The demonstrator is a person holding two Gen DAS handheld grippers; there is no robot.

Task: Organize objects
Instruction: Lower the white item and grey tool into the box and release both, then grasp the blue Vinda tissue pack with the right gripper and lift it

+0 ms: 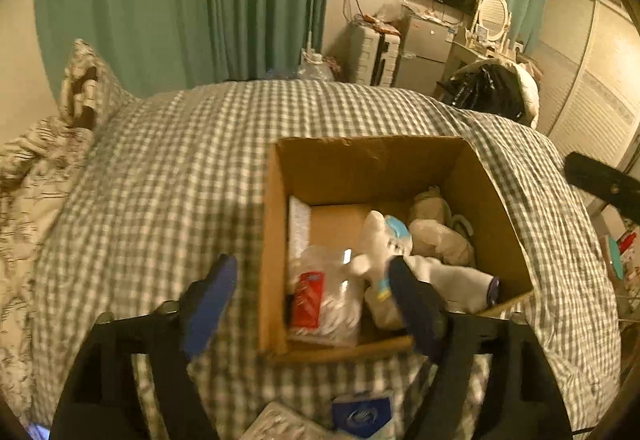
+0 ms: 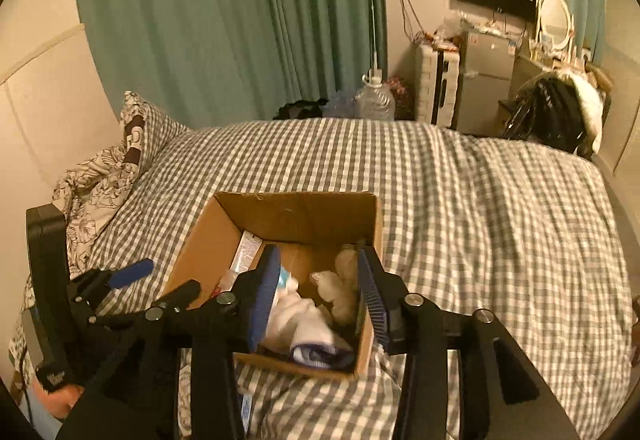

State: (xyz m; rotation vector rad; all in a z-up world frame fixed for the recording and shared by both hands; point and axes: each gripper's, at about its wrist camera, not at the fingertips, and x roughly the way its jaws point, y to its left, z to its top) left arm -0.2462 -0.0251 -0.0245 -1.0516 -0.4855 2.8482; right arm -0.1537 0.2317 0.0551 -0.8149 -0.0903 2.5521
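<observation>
Cardboard box (image 2: 296, 218) sits open on the checked bedspread (image 2: 480, 200), directly ahead of and below the right gripper (image 2: 316, 292), whose 2 fingers stand spread and empty over its near right half. White rolled sock (image 2: 308, 324) lies there, its long axis running from the near wall toward the box's middle, striped cuff nearest. Left gripper (image 1: 312, 300), also open and empty, hovers at the box's near left corner; a blue packet (image 1: 360, 416) below it looks blurred.

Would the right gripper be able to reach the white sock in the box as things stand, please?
Probably yes. The right gripper hangs over the open box with its jaws apart, and the white sock lies on top of the pile between them. No flap or other item covers it.
</observation>
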